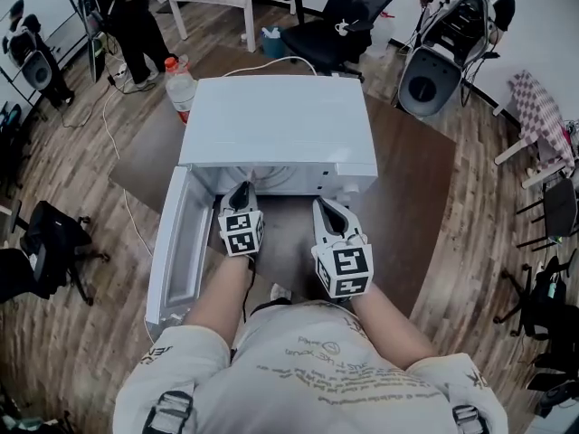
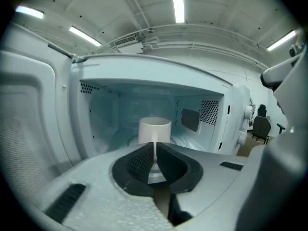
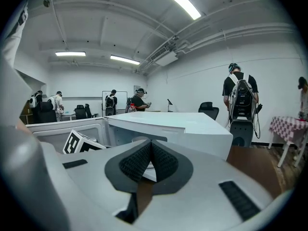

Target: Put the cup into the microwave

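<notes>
We see the microwave (image 1: 280,120) wide open, its door (image 1: 176,242) swung out left. Inside, 1 cup (image 2: 154,129) stands mid-floor, with room around it.

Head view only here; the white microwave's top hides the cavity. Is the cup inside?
Observer: Yes. The white cylindrical cup stands inside the white microwave, in its cavity.
Operator: Upright?
Observer: Upright, near the middle of the cavity floor.
Operator: Is the left gripper holding it?
Observer: Cannot tell. The left gripper has its jaws nearly together, and a thin white strip shows in the slit between them.
</notes>
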### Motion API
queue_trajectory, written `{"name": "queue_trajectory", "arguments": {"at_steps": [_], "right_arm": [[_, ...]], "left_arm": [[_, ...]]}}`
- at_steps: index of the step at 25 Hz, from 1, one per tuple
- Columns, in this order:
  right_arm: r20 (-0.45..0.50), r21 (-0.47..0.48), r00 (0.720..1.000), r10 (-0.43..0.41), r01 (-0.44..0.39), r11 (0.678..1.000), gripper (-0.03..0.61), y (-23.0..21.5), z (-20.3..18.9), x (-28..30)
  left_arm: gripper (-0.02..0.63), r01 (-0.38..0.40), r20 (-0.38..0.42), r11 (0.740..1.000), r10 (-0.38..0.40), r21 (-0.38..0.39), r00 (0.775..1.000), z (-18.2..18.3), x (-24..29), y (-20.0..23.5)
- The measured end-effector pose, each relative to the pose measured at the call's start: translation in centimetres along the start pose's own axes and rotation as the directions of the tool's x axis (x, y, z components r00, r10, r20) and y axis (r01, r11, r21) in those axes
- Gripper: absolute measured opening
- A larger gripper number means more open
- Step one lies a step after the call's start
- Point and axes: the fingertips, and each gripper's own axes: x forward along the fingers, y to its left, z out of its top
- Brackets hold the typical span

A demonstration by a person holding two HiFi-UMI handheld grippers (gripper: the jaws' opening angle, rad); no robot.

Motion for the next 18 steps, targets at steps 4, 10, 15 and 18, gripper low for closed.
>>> {"name": "queue_trajectory", "arguments": {"at_steps": [4,10,15,18], "right_arm": [[0.021,0.013,0.999,0.034,-0.034,0.999,0.009,0.5,0.4,-0.2],[0.029,0.016,0.995,0.094,-0.094,0.995,0.009,1.2,0.7,-1.5],[0.051,0.032,0.989,0.14,-0.142,0.989,0.009,2.1,0.7,-2.9],[0.054,0.013,0.985,0.163,-0.164,0.986,0.009,2.8,0.4,-3.7]], "left_arm": [[0.015,-0.017,-0.004,1.0,0.017,0.003,1.0,0.8,-2.0,-0.8],[0.014,-0.025,0.036,1.0,0.025,-0.013,0.999,3.2,-6.8,-2.9],[0.014,0.005,0.058,0.999,-0.007,0.041,0.998,5.1,-11.0,-6.3],[0.014,0.013,0.086,0.998,-0.019,0.06,0.996,6.2,-13.9,-8.7]]}}
